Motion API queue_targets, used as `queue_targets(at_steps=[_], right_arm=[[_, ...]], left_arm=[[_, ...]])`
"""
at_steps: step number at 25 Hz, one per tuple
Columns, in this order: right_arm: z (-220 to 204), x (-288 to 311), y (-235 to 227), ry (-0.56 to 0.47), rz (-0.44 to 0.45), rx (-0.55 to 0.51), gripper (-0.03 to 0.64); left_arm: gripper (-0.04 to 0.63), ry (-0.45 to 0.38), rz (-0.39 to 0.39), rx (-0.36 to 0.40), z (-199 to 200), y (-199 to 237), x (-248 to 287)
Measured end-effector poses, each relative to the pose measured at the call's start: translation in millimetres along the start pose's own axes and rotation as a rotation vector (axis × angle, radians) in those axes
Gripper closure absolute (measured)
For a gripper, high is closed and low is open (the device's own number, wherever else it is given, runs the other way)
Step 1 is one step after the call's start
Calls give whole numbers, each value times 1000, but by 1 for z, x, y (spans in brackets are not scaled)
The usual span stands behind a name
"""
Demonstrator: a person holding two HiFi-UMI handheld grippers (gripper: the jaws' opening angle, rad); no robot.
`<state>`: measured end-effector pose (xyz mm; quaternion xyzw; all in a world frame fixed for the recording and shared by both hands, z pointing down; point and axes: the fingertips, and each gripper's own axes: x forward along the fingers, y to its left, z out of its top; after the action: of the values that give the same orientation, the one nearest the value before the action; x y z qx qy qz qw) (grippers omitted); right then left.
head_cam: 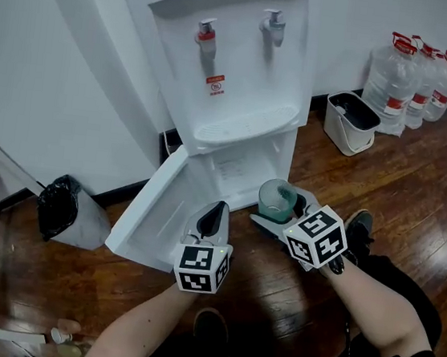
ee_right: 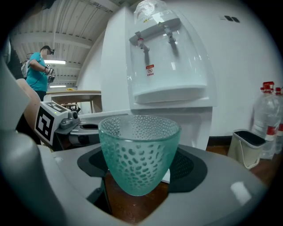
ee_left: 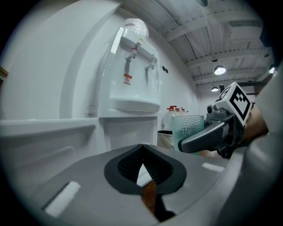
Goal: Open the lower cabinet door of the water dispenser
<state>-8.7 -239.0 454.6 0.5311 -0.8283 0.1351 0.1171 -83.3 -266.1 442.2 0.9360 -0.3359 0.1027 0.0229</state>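
Note:
The white water dispenser (head_cam: 244, 79) stands against the wall. Its lower cabinet door (head_cam: 163, 207) hangs swung out to the left, and the cabinet opening (head_cam: 245, 168) shows behind it. My left gripper (head_cam: 215, 213) is shut with nothing in it, just in front of the open door's edge. My right gripper (head_cam: 281, 201) is shut on a green dimpled glass cup (head_cam: 275, 199), upright in front of the opening. The right gripper view shows the cup (ee_right: 139, 152) between the pads (ee_right: 188, 165). In the left gripper view the jaws (ee_left: 142, 163) meet, with the door (ee_left: 48, 132) to their left.
A white bin (head_cam: 352, 121) and several large water bottles (head_cam: 410, 75) stand at the right by the wall. A bin with a black bag (head_cam: 62, 210) sits left of the door. A person (ee_right: 37, 70) stands far off by a table (ee_right: 75, 95). The floor is dark wood.

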Motion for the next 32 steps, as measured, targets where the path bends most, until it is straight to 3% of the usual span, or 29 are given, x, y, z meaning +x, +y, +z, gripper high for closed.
queue_targets(at_steps=[13,26,32], right_arm=[[-47,49,-34,16,-61,39,239],[-81,104,-87,45,-126,57,241],[-88,120,-95,60,-143,68,239]], left_arm=[[595,58,-17,-6,-58,3,45],[595,75,-4,-140,-88,25,90],[595,126,17,-84,-98,34,94]])
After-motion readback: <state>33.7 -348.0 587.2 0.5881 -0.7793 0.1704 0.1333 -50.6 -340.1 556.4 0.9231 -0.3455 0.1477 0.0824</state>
